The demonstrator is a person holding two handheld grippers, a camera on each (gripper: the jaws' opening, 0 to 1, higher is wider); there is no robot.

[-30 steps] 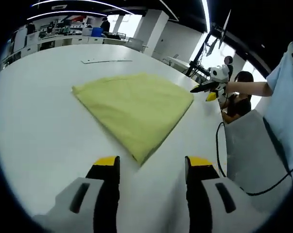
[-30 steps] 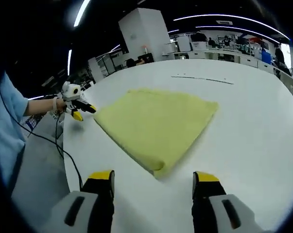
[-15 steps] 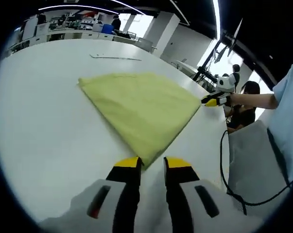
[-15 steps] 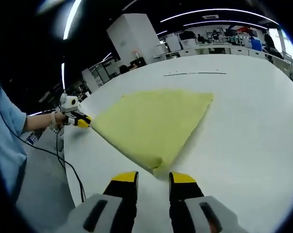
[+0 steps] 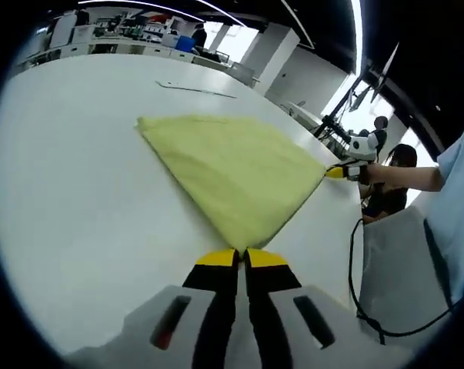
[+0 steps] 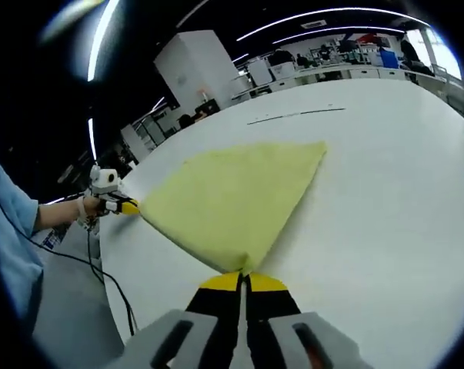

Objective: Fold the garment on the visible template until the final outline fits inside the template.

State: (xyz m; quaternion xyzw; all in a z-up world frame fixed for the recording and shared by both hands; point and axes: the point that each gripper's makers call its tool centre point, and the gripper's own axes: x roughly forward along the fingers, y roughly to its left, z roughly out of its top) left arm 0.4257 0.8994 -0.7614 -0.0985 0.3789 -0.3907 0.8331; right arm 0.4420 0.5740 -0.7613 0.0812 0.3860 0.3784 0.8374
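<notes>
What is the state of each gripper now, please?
Left gripper: shut on a corner of the yellow garment.
Right gripper: shut on another corner of it.

1 yellow garment (image 5: 235, 173) is lying folded on 1 white table (image 5: 70, 192), approx. centre of both views. 2 grippers are showing: left gripper (image 5: 242, 259) rising at 6 o'clock in the left gripper view, w/ right gripper (image 5: 341, 172) sitting at 3 o'clock. Each one's 2 yellow-tipped jaws are pressing together at a garment corner. 1 black cable (image 5: 355, 269) is trailing at 4 o'clock. 1 thin dark line (image 5: 197, 88) is lying on the table at 12 o'clock.
</notes>
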